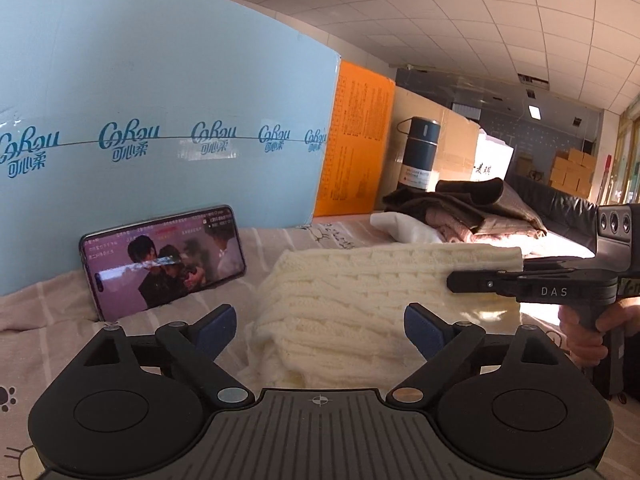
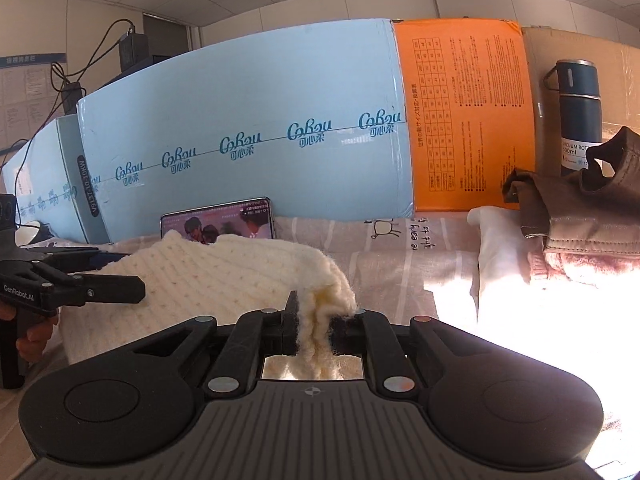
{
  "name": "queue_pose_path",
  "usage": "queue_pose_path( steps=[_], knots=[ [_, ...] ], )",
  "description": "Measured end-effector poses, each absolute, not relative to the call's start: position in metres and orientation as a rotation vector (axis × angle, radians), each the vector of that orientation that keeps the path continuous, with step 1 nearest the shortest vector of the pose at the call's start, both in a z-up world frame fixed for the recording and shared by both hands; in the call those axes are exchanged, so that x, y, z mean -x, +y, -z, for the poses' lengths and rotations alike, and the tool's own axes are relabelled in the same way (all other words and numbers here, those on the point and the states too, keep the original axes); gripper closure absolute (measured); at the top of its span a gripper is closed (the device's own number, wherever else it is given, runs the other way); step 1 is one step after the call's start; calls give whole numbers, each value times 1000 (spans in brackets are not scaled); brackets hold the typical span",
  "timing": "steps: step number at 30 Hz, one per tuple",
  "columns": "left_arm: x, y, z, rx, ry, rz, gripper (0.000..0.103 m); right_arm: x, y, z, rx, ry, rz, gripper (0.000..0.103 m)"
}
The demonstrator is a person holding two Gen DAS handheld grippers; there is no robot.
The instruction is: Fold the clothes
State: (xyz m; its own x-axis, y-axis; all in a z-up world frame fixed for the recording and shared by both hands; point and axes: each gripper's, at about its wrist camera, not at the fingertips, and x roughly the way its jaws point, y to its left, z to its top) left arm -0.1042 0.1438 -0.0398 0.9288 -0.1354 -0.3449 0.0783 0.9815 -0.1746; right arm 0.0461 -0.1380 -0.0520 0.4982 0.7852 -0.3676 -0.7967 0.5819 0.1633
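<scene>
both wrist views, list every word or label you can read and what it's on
"CoRou" with "可心柔": blue box
"DAS": right gripper
"GenRobot.AI": left gripper
"VACUUM BOT…": dark flask
Orange box table and text: too small.
Phone captions: blurred.

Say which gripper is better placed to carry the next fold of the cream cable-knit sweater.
Right, probably. The right gripper is shut on a bunched edge of the cream cable-knit sweater, lifting it off the bedsheet. The left gripper is open, holding nothing.
</scene>
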Motion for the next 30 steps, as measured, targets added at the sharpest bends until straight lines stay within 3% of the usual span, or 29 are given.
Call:
queue_pose_path(
  steps=[3,7,10,15,19,26,30],
  knots=[
    [109,152,37,191,305,-11,5,-48,-140,56,21,462,-944,92],
    [100,159,41,149,355,-155,2,-52,-143,57,1,496,-909,79],
    [94,155,45,104,399,-168,2,-53,-144,58,0,516,-880,63],
    [82,150,52,75,478,-188,2,-55,-141,60,26,537,-844,55],
    [84,152,56,101,495,-187,0,-56,-138,63,53,564,-812,38],
    [96,172,47,380,523,-106,0,-59,-148,60,-4,591,-832,27],
    [105,162,38,401,506,-65,0,-62,-161,52,-104,616,-888,21]
  ],
)
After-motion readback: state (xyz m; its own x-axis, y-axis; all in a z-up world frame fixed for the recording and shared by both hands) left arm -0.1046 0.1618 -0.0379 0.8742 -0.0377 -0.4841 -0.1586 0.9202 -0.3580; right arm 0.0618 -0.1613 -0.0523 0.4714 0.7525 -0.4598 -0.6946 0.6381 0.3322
